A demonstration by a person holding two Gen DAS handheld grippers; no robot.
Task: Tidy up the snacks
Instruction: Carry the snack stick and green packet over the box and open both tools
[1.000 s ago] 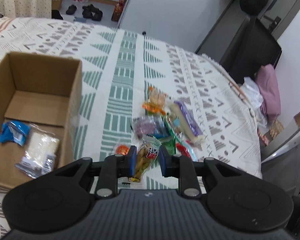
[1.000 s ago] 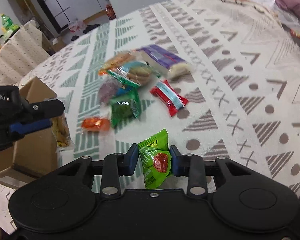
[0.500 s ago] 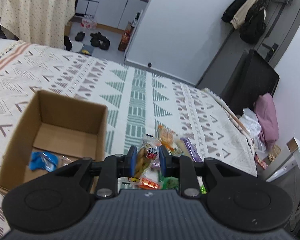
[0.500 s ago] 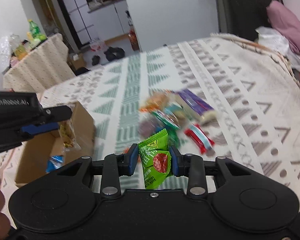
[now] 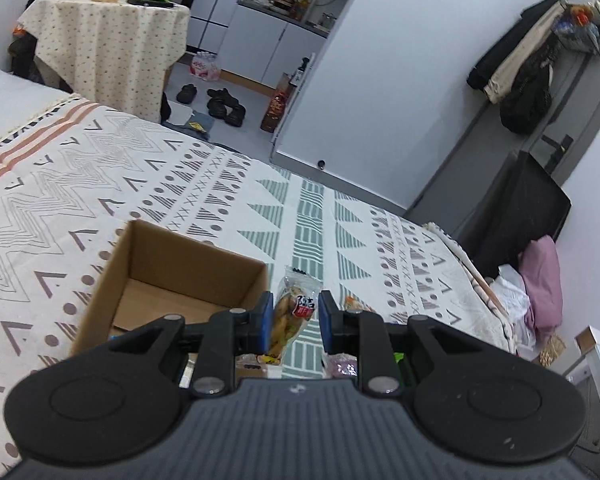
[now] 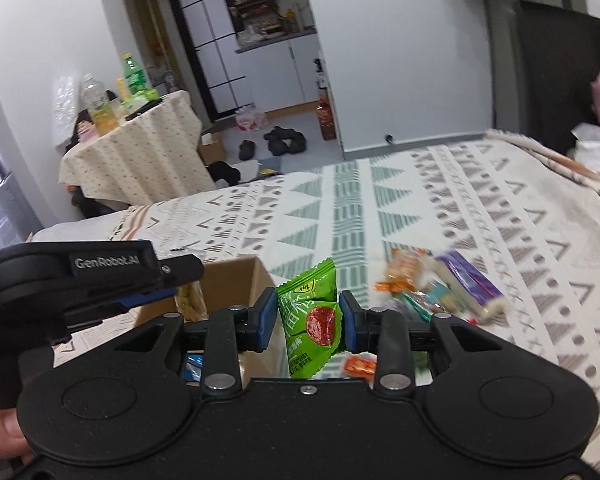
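We hold two snack packets above a patterned bedspread (image 5: 220, 208) beside an open cardboard box (image 5: 172, 264). Our left claw (image 5: 291, 322) is clenched on a clear packet of yellowish snacks with a red label (image 5: 290, 314), held upright just past the box's right wall. Our right claw (image 6: 308, 320) is clenched on a green packet with a red circle (image 6: 310, 312), also upright, near the box's corner (image 6: 236, 276). Inside the box we see bare cardboard floor at the back and a blue wrapper (image 6: 192, 364) near the front; the rest is hidden behind the claws. More snacks lie loose on the bedspread to the right, among them an orange packet (image 6: 404, 270) and a purple-wrapped bar (image 6: 468, 284), blurred in the right wrist view
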